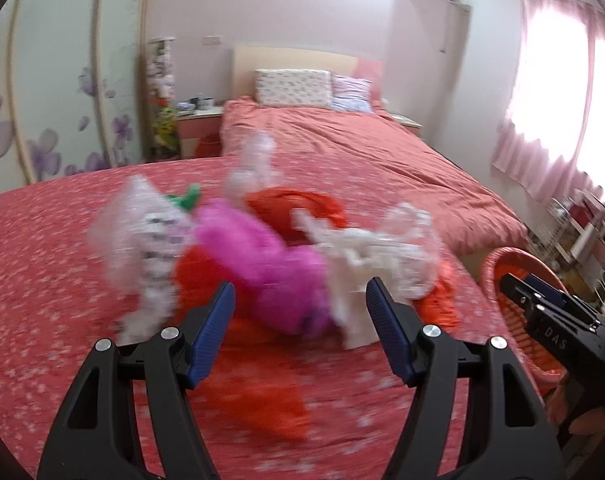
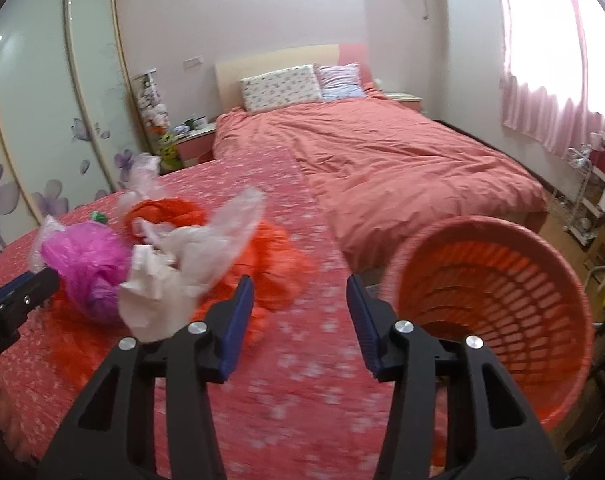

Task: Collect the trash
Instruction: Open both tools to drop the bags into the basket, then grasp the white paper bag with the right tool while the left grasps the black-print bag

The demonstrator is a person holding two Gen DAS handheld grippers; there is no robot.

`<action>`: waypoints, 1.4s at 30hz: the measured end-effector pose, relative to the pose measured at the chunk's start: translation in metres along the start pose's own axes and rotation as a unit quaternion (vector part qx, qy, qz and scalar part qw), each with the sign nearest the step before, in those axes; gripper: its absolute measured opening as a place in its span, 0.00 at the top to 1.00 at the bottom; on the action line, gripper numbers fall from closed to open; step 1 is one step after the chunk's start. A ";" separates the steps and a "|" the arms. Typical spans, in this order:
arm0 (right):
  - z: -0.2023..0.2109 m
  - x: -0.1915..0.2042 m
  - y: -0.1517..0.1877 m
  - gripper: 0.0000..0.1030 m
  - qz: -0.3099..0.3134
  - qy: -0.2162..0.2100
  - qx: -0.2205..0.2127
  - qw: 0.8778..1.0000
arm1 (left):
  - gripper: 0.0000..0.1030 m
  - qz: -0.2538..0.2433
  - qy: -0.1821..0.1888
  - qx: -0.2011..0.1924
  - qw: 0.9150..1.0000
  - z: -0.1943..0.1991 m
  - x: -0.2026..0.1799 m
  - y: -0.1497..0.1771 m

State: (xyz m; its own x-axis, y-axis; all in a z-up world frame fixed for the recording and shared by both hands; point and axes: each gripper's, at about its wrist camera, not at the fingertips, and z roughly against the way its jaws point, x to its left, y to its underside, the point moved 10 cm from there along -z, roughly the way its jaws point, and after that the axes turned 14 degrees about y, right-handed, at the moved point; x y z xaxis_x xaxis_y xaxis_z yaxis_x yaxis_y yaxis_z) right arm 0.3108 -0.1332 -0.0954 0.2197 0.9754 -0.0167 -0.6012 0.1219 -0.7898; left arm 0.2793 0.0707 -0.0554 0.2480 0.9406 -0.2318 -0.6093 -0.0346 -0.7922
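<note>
Here, the trash sits in one heap toward the middle of a surface [image 2: 286, 360] draped in a red flowered cloth: a magenta bag [image 1: 262, 264], a white crumpled paper [image 2: 150, 292], clear plastic bags [image 2: 226, 232] and orange-red bags [image 2: 170, 210], all touching or overlapping. Bare cloth lies all round the heap, widest on the near side and to its right. The surface's right edge drops off beside an orange slatted basket [image 2: 542, 264], which is tilted with its mouth toward the right wrist camera. Past the far edge stands a bed [image 2: 382, 152] with a salmon cover and two pillows [image 2: 282, 88], a nightstand [image 2: 194, 136] to its left, a wardrobe [image 2: 42, 100] with flower-printed sliding doors along the left wall, and pink curtains [image 2: 542, 112] over a bright window at right.

The left gripper [image 1: 300, 312] points down at the heap, its blue pads apart with nothing pressed between them; the magenta bag and white paper lie just beyond its tips. The right gripper [image 2: 300, 304] hangs over bare cloth between heap and basket, its jaws parted and empty.
</note>
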 end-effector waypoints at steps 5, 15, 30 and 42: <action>0.002 0.055 -0.006 0.55 0.021 -0.042 0.001 0.999 | 0.34 0.030 -0.033 -0.009 0.999 0.016 0.044 0.006; -0.010 0.124 -0.001 0.58 0.048 -0.078 0.021 0.996 | 0.34 0.065 -0.061 -0.012 0.996 0.032 0.092 0.017; -0.022 0.146 0.008 0.80 0.043 -0.118 0.055 0.991 | 0.38 0.080 -0.046 0.008 0.996 0.012 0.104 0.027; 0.005 0.138 0.000 0.80 0.039 -0.134 0.034 0.990 | 0.77 0.097 -0.019 0.041 0.994 -0.006 0.105 0.037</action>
State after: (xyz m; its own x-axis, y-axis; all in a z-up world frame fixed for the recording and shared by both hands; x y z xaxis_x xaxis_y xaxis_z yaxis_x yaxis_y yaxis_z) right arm 0.3374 0.0023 -0.0954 -0.0347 0.9950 0.0939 -0.6599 0.0477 -0.7498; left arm 0.2871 0.1662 -0.1122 0.0918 0.9308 -0.3538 -0.7034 -0.1909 -0.6847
